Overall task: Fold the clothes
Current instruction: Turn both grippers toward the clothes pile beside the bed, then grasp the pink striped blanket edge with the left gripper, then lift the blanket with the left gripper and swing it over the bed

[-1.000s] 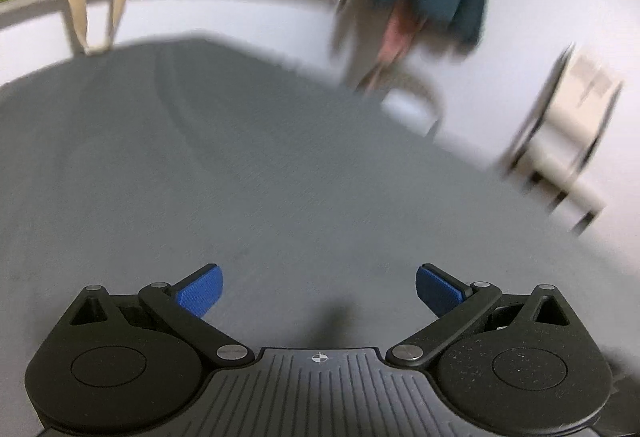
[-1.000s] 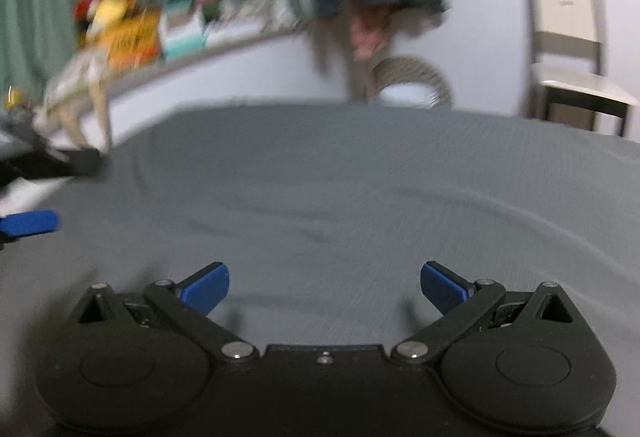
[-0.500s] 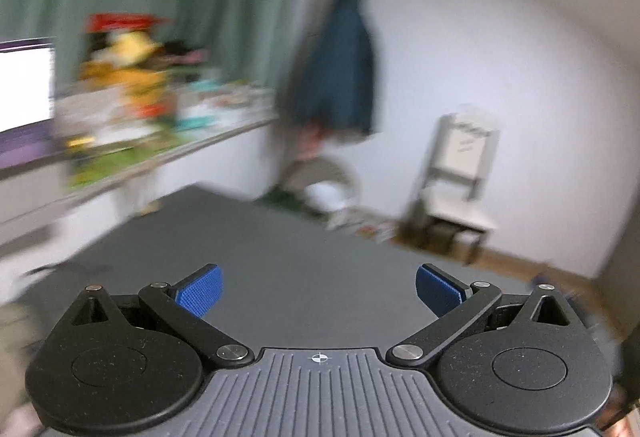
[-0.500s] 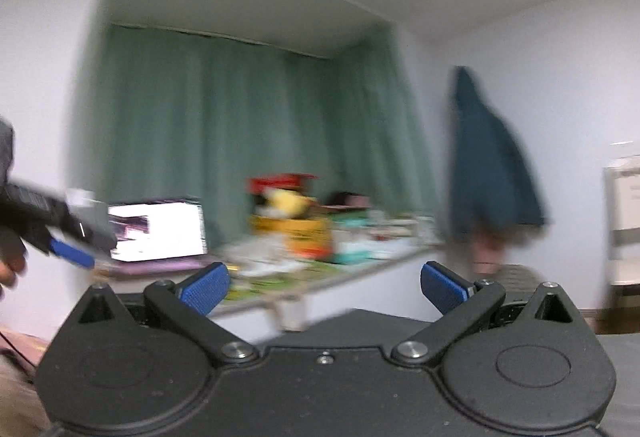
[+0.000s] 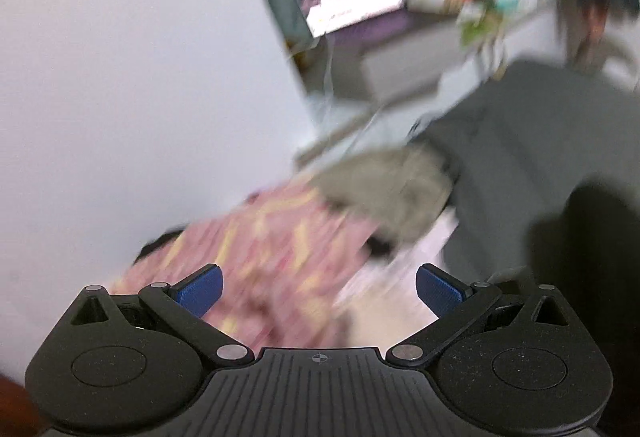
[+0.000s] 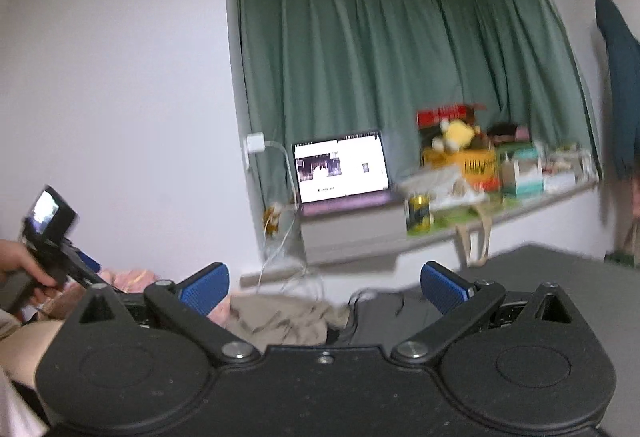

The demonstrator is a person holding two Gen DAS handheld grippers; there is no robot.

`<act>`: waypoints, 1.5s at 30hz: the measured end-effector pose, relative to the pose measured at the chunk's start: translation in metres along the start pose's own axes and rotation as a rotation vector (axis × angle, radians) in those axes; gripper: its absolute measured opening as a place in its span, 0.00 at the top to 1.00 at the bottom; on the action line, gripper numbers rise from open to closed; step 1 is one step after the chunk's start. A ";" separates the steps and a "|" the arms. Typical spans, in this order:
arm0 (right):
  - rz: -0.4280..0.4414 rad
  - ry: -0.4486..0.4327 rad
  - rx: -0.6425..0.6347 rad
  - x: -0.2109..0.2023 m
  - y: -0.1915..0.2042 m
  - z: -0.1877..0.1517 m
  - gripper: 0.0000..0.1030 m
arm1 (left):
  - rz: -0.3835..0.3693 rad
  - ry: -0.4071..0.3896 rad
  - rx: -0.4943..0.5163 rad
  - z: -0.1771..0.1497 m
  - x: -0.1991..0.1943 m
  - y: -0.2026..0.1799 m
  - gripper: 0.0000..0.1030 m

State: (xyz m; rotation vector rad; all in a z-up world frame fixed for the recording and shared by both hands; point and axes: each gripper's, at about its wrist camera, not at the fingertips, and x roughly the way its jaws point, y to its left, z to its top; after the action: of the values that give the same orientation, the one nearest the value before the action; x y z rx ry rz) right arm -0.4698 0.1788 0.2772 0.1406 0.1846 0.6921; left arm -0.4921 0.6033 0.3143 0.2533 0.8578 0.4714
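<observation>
In the left wrist view, heavily blurred, the left gripper (image 5: pixel 318 287) has its 2 blue pads spread wide with nothing between them, and it looks down on a loose heap of clothes at the left edge of the grey-covered work surface (image 5: pixel 532 157): a pink and yellow patterned garment (image 5: pixel 260 237) lies near, and a crumpled khaki garment (image 5: pixel 384 193) rests just beyond it, partly over it. Neither piece shows a fold, and no folded stack appears on the grey cover, so by these pictures the folding of these 2 pieces is left to do; how many others are done cannot be told. In the right wrist view, the right gripper (image 6: pixel 324 285) is likewise spread and empty, aimed level at the far wall with the green curtain (image 6: pixel 400 89) and open laptop (image 6: pixel 340 169); the khaki garment shows low between its pads, and the person's left hand (image 6: pixel 20 265) holds the other tool over the pink cloth. No basket or bin for clothes is visible; the cluttered far shelf (image 6: pixel 500 213) holds boxes and a can.
</observation>
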 end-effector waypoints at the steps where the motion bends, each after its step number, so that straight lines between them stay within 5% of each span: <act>1: -0.013 0.009 0.004 -0.005 -0.001 -0.003 0.00 | 0.020 0.019 0.028 -0.006 0.012 -0.002 0.00; 3: -0.041 0.024 0.011 -0.014 -0.002 -0.008 0.00 | 0.060 0.032 0.081 -0.010 0.032 -0.012 0.01; 5: -0.064 0.025 0.024 -0.030 -0.003 -0.013 0.00 | 0.084 0.033 0.088 -0.008 0.048 -0.016 0.24; 7: -0.087 0.018 0.038 -0.041 -0.006 -0.018 0.00 | 0.060 0.055 0.022 -0.012 0.059 -0.004 0.67; 8: -0.100 0.014 0.046 -0.045 -0.007 -0.020 0.00 | 0.028 0.065 -0.026 -0.012 0.063 0.002 0.70; 10: -0.115 0.008 0.070 -0.052 -0.011 -0.026 0.00 | -0.026 0.045 -0.084 -0.010 0.062 0.011 0.94; 13: -0.116 0.010 0.119 -0.054 -0.018 -0.034 0.00 | -0.072 -0.061 -0.160 -0.011 0.037 0.026 0.94; 18: -0.108 -0.008 0.176 -0.058 -0.027 -0.040 0.00 | -0.205 -0.243 -0.251 0.036 -0.006 0.056 0.95; 26: -0.162 -0.030 0.185 -0.066 -0.034 -0.041 0.00 | -0.386 -0.575 -0.181 0.164 -0.091 0.043 0.95; 30: -0.230 -0.031 0.154 -0.070 -0.035 -0.037 0.00 | -0.583 -0.753 -0.093 0.223 -0.147 0.009 0.95; 35: -0.376 -0.068 0.066 -0.083 -0.036 -0.018 0.00 | -0.985 -0.925 -0.049 0.285 -0.209 -0.041 0.95; 40: -0.544 -0.152 0.014 -0.117 -0.036 0.004 0.00 | -1.364 -0.986 0.009 0.316 -0.250 -0.100 0.95; 43: -0.639 -0.169 -0.021 -0.137 -0.033 0.007 0.00 | -1.452 -0.942 0.048 0.321 -0.244 -0.135 0.95; 45: -0.702 -0.181 -0.045 -0.151 -0.032 0.009 0.00 | -1.489 -0.845 0.058 0.323 -0.218 -0.163 0.95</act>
State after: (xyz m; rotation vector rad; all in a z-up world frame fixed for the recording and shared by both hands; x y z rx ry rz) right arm -0.5623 0.0564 0.2989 0.0859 0.0357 -0.0167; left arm -0.3166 0.3451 0.5986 -0.1753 0.0593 -1.0084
